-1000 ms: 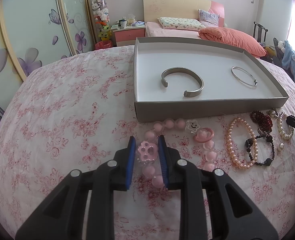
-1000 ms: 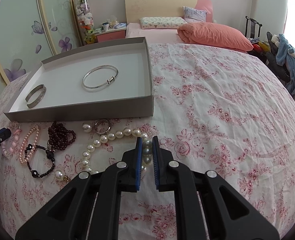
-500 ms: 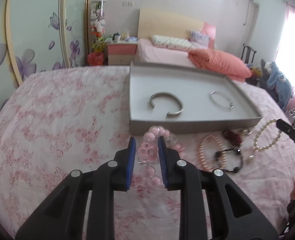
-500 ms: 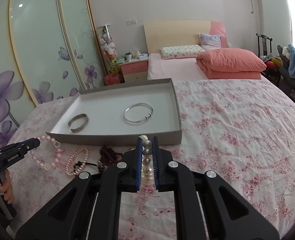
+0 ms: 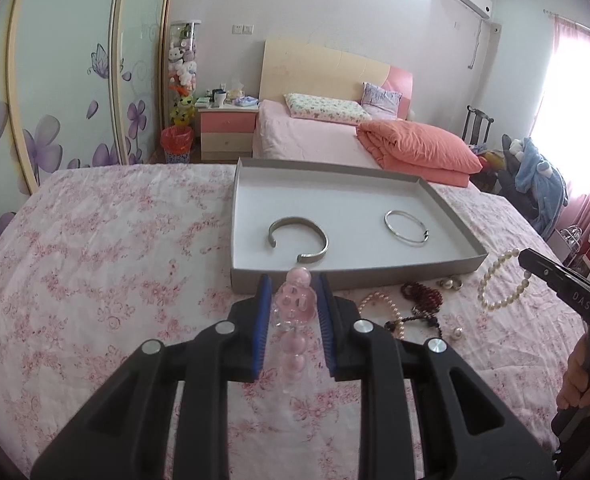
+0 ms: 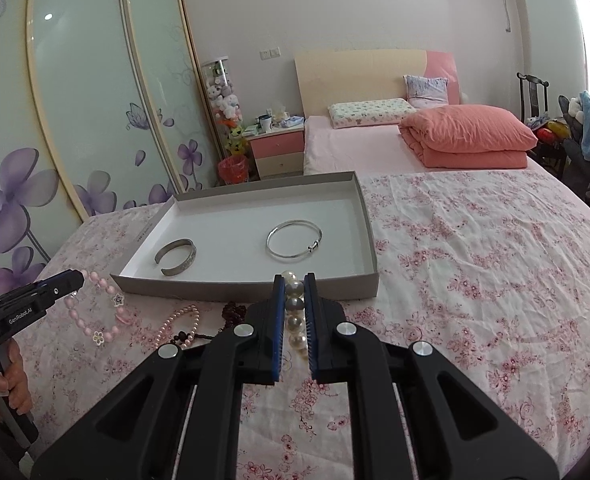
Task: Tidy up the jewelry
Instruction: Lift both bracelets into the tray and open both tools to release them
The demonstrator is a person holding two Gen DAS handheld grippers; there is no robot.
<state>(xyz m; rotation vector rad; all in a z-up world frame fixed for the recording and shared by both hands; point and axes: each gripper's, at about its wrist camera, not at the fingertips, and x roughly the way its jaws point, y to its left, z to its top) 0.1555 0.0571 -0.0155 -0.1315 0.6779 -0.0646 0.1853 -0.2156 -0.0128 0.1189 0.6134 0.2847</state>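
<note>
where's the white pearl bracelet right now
The white pearl bracelet is pinched in the right gripper, lifted just in front of the grey tray; in the left wrist view it hangs at far right, beside the tray's corner.

Matte black left gripper [image 5: 293, 304] and right gripper [image 6: 294, 300], blue ribbed pads [image 5: 263, 312] lining each finger, round silver screws on the arms, white lettering along the side, bare-skinned hand [image 6: 9, 384] on the handle.
</note>
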